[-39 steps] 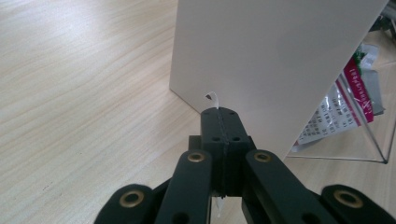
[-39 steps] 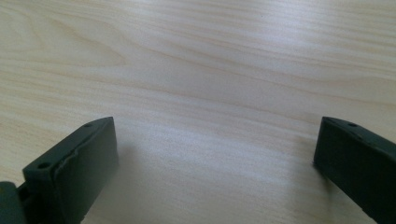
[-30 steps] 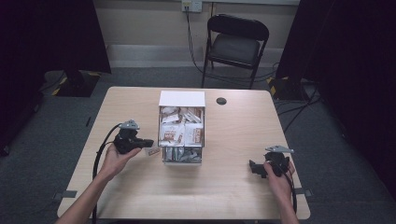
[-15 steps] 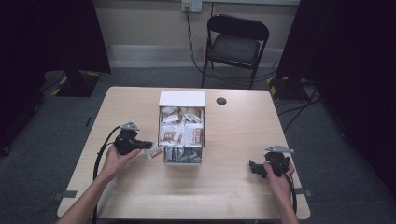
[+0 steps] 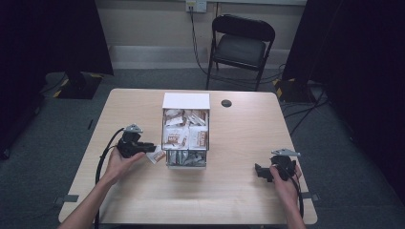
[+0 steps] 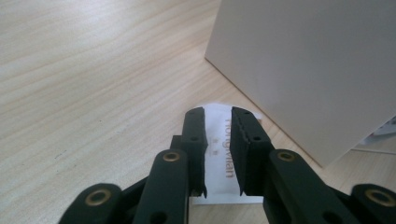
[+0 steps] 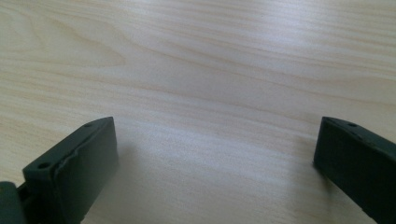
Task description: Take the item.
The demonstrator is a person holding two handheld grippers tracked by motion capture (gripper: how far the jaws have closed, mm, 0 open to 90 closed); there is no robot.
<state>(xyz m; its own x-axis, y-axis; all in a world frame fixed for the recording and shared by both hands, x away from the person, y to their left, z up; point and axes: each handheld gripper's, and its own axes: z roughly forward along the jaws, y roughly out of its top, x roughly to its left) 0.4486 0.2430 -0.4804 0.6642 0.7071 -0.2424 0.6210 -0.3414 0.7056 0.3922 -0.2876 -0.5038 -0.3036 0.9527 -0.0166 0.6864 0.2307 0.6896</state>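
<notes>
On the bench we judge a packing step is in hand. The white box of sachets stands at centre. At its eight o'clock our left claw is pinched on a white sachet lying just beside the box wall; lifting it over that wall comes next. Our right claw, at four o'clock, rests spread wide and empty. A small black disc sits at one o'clock, clear of the path.

Pale wood-grain tabletop; white box holding white-and-brown packets; white sachet with brown lettering; black jaws.
</notes>
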